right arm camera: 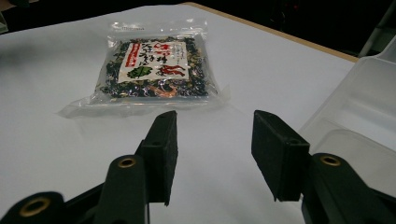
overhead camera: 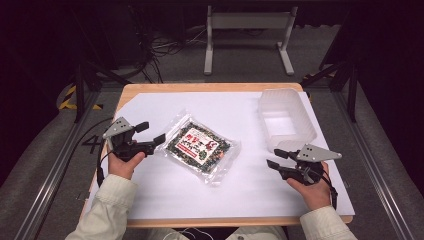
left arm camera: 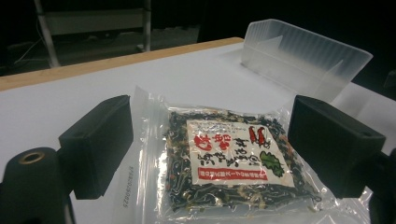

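Fingers of the left gripper (overhead camera: 151, 134) stand spread, empty, and aimed toward 3 o'clock at the flat clear plastic packet of dark dried greens with a red-and-white label (overhead camera: 201, 145). Fingers of the right gripper (overhead camera: 276, 159) are likewise spread and empty. The packet lies at table centre, long axis running from 10 to 4 o'clock. The left gripper is just beside its near corner and probably better placed; the right is well apart. The translucent rectangular plastic bin (overhead camera: 286, 120) stands at 2 o'clock.

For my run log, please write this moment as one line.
left gripper: open, beside packet | right gripper: open, near tub | seaweed packet: flat on white sheet | clear tub: empty
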### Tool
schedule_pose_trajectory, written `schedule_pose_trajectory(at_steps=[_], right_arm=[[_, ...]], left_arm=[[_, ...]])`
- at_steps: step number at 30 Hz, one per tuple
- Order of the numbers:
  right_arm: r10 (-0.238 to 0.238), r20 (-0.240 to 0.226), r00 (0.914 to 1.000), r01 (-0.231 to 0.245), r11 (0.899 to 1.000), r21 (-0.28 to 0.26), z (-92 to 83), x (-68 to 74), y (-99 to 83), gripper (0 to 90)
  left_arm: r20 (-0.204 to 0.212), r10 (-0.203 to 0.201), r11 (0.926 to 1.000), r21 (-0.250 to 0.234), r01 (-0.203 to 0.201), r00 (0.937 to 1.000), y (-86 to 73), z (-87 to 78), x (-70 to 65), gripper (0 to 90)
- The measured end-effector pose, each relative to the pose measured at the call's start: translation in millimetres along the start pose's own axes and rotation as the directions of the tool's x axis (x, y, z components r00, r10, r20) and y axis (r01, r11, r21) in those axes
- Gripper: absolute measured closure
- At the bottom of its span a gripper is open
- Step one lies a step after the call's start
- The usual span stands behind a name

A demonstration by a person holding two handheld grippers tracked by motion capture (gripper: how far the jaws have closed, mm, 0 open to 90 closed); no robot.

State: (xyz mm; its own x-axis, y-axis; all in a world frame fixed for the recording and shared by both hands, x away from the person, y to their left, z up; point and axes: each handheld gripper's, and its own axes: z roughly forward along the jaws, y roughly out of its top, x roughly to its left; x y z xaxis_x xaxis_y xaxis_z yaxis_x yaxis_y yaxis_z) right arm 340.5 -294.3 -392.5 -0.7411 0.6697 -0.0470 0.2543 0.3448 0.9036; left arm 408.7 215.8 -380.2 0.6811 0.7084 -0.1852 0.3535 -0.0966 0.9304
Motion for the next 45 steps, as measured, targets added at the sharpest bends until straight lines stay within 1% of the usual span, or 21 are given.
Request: schedule_pose_trajectory(at_steps=[2,6,7,8,10,12,14,16,19,22,27,28,29,30,33,34,35,38,40,42,45], right_arm=[[0.000,-0.001,1.0000,0.000,1.000,0.003,0.2,0.4,-0.4,50.9],[-0.001,-0.003,1.0000,0.001,1.000,0.009,0.2,0.9,-1.2,50.8],[0.000,-0.003,1.0000,0.000,1.000,0.010,0.3,1.2,-1.7,50.1],[0.003,-0.003,1.0000,-0.003,1.000,0.010,0.4,1.3,-1.9,49.4],[0.005,-0.004,1.0000,-0.005,1.000,0.010,0.4,1.4,-2.0,48.7],[0.001,0.003,1.0000,-0.001,1.000,0.012,0.6,2.2,-2.1,46.3],[0.001,0.005,1.0000,-0.001,1.000,0.013,0.6,2.3,-2.2,44.9],[0.000,0.003,1.0000,0.000,1.000,0.015,0.8,2.5,-2.3,43.9],[-0.002,0.000,1.0000,0.002,1.000,0.017,1.4,3.2,-2.3,43.2],[-0.005,-0.005,1.0000,0.005,1.000,0.022,2.3,4.3,-2.1,42.8],[-0.002,-0.020,0.9998,0.003,0.999,0.037,4.1,5.1,-2.6,42.4],[-0.004,-0.021,0.9998,0.004,0.999,0.038,4.1,5.3,-2.9,42.3],[-0.004,-0.021,0.9998,0.004,0.999,0.038,4.1,5.3,-2.9,42.3],[-0.001,-0.022,0.9998,0.002,0.999,0.040,3.8,5.6,-3.1,42.1],[0.001,-0.022,0.9998,0.000,0.999,0.041,3.2,5.2,-3.8,41.9],[0.003,-0.022,0.9998,-0.002,0.999,0.041,3.0,5.3,-4.0,41.7],[0.003,-0.021,0.9998,-0.002,0.999,0.042,2.9,5.4,-4.3,41.6],[0.005,-0.021,0.9998,-0.004,0.999,0.044,2.4,5.1,-5.1,41.5],[0.008,-0.021,0.9997,-0.007,0.999,0.046,1.9,5.0,-5.6,41.4],[0.009,-0.023,0.9997,-0.008,0.999,0.048,1.8,5.0,-5.9,41.4],[0.010,-0.024,0.9997,-0.008,0.999,0.051,1.6,5.0,-6.3,41.3]], left_arm=[[-0.010,0.003,1.0000,0.006,-0.003,0.9999,1.0,2.1,2.5,15.0],[-0.013,-0.002,0.9999,0.010,0.003,0.9999,2.8,4.1,6.1,14.8],[-0.019,-0.008,1.0000,0.004,0.008,0.9998,3.4,5.2,8.3,14.9],[-0.025,-0.024,0.9997,0.006,0.024,0.9994,3.4,6.9,11.3,14.9],[-0.030,-0.027,0.9996,0.008,0.028,0.9992,3.3,8.3,13.6,15.4],[-0.043,-0.044,0.9988,0.019,0.045,0.9981,1.2,12.7,19.3,16.1],[-0.063,-0.044,0.9982,0.037,0.047,0.9970,-1.4,17.0,23.7,16.3],[-0.077,-0.063,0.9963,0.054,0.067,0.9950,-4.6,20.6,28.9,16.6],[-0.086,-0.095,0.9930,0.062,0.101,0.9918,-7.5,23.8,35.4,17.1],[-0.090,-0.108,0.9888,0.093,0.116,0.9900,-11.9,29.6,39.1,18.4],[-0.099,-0.121,0.9782,0.157,0.136,0.9877,-19.3,38.3,43.6,20.8],[-0.099,-0.121,0.9782,0.157,0.136,0.9877,-19.3,38.3,43.6,22.2],[-0.098,-0.130,0.9752,0.167,0.145,0.9866,-20.9,39.4,45.0,22.2],[-0.102,-0.127,0.9747,0.171,0.144,0.9866,-22.0,40.5,46.2,23.8],[-0.096,-0.139,0.9665,0.203,0.156,0.9856,-25.7,44.0,48.6,26.0],[-0.098,-0.139,0.9651,0.210,0.157,0.9854,-26.5,45.0,49.4,26.4],[-0.093,-0.148,0.9615,0.219,0.166,0.9846,-27.5,46.1,50.1,26.4],[-0.098,-0.156,0.9551,0.238,0.176,0.9828,-30.3,49.1,51.8,27.1],[-0.103,-0.151,0.9518,0.253,0.173,0.9831,-31.5,50.7,52.7,27.4],[-0.097,-0.166,0.9451,0.268,0.187,0.9813,-33.6,54.1,52.7,27.7],[-0.091,-0.181,0.9293,0.310,0.201,0.9792,-37.4,58.7,54.4,28.5]])
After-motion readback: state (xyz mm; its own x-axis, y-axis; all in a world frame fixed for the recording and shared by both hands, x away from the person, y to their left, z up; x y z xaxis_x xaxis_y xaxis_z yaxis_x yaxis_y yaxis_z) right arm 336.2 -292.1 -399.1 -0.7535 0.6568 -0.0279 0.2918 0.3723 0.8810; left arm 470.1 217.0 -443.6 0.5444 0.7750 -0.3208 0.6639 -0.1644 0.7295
